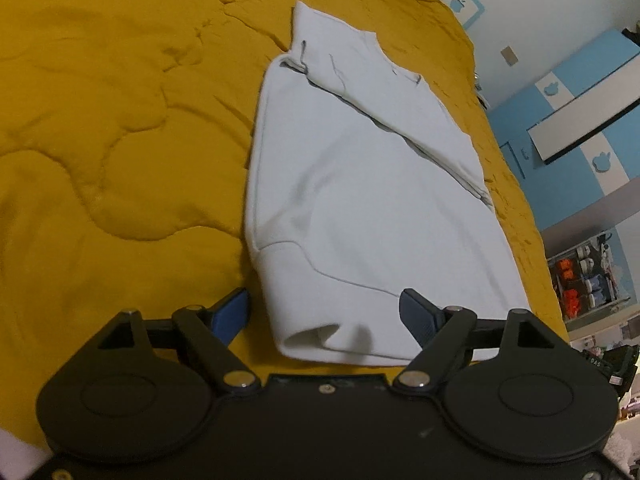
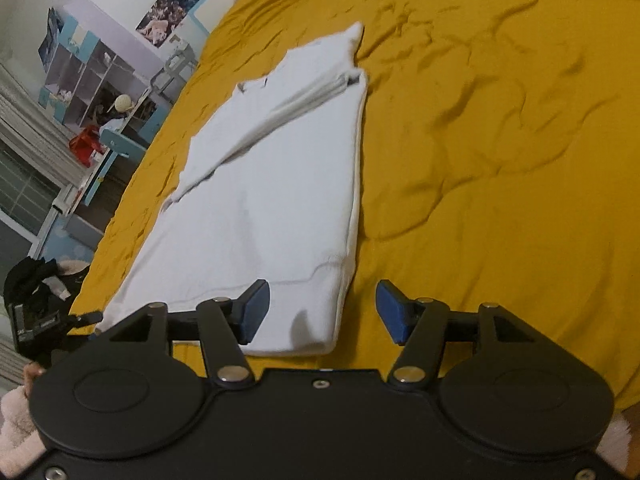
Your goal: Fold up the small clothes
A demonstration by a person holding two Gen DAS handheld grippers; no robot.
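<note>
Left wrist view: the left tool (image 1: pixel 323 312) hangs low over the near hem of a white top (image 1: pixel 360 208), fingers spread wide. One blue pad (image 1: pixel 231 314) sits just off the garment's left edge over the yellow quilt (image 1: pixel 120 120); the other pad (image 1: pixel 416 312) is above the hem itself. Nothing is pinched between them. The top lies flat on the bed, folded into a long narrow shape, with a sleeve laid diagonally across its upper half and the collar end farthest away. A blue and white cupboard (image 1: pixel 576 120) stands beyond the bed.

In the right wrist view, the right tool (image 2: pixel 318 311) is spread too, gripping nothing. Its left pad (image 2: pixel 254 312) is over the hem of the top (image 2: pixel 272 200), its right pad (image 2: pixel 394 314) over bare quilt (image 2: pixel 500 140) just beside the garment's folded edge. Shelves (image 2: pixel 92 76) line the wall past the bed.
</note>
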